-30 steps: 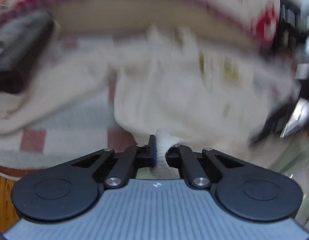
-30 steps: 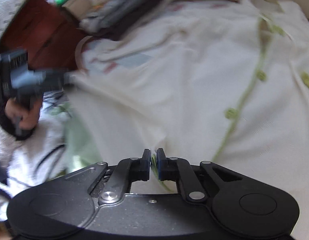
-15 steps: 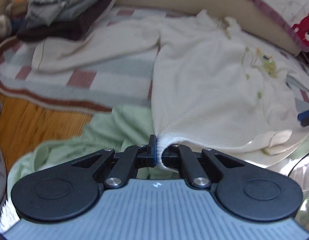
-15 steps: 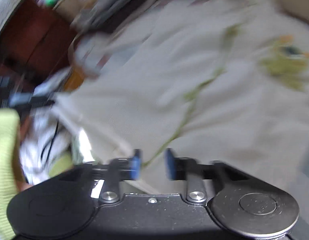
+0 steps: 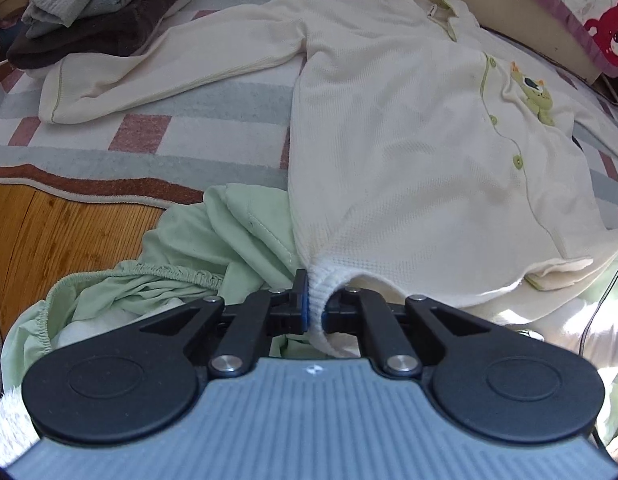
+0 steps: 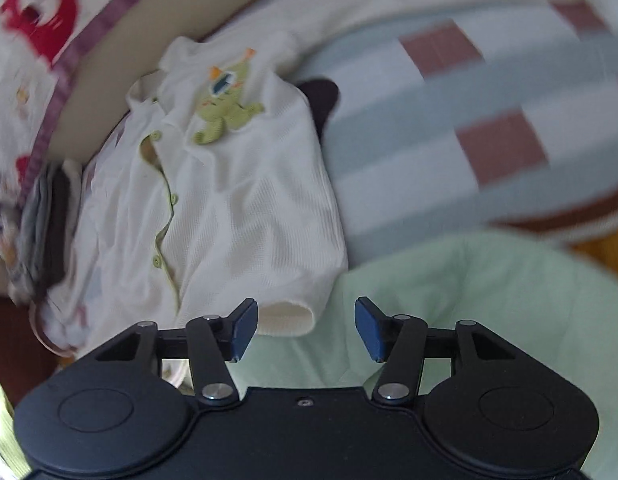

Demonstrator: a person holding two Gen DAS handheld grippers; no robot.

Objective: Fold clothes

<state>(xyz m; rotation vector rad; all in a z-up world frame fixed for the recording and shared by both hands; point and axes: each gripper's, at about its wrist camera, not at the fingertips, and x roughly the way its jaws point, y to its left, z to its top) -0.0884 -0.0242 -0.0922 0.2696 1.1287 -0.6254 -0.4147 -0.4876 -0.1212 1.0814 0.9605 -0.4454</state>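
A cream baby garment (image 5: 409, 140) with green buttons and a green monster patch lies spread on a checked rug (image 5: 149, 136). My left gripper (image 5: 317, 304) is shut on its ribbed cuff at the near edge, the fabric pulled taut into the pads. In the right wrist view the same garment (image 6: 237, 208) lies to the left. My right gripper (image 6: 307, 324) hangs over green cloth with its jaws opening. A cream cuff (image 6: 287, 318) lies just past its left finger, and the pads press on nothing.
Crumpled light green cloth (image 5: 229, 232) lies at the rug's near edge, partly on the wooden floor (image 5: 49, 232). A pile of grey and dark clothes (image 5: 97, 8) sits at the far left. A padded cover with a red bear (image 5: 605, 28) borders the far right.
My right gripper has opened, let go of the cream fabric, rolled and swung sideways over the green cloth. My left gripper came down, still shut on the cuff, and the garment now lies flat.
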